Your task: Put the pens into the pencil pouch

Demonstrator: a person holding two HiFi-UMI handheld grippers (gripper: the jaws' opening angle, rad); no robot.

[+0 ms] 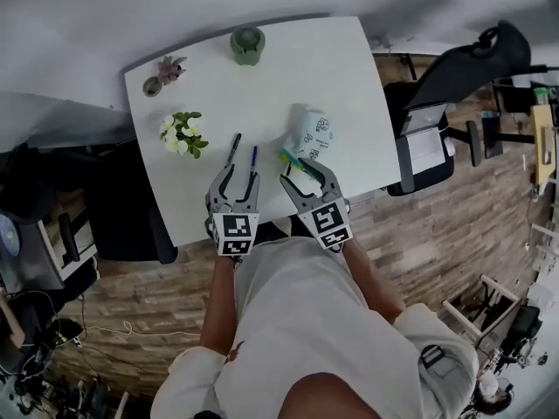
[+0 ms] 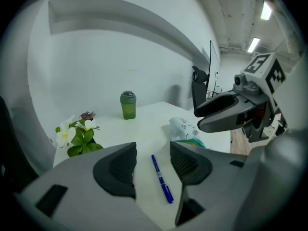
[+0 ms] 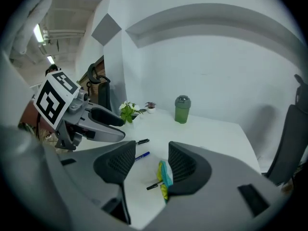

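Touching the pouch point(image 3: 165, 173), 1 black pen point(image 3: 154, 186) (right gripper view, not left).

Surface: white table point(image 1: 288, 68), rectangular. Far edge, middle: green lidded cup point(image 1: 247, 44), upright. Far left corner: small potted plant point(image 1: 166, 71). Left side, nearer: white flowers point(image 1: 182, 134) with green leaves. Near middle: black pen point(image 1: 233, 148) and blue pen point(image 1: 253, 159), side by side, not touching, both lying near-to-far. Right of them: printed white pouch point(image 1: 313, 133), teal-and-yellow mouth toward the near edge. A second black pen point(image 3: 155, 185) touches that mouth.
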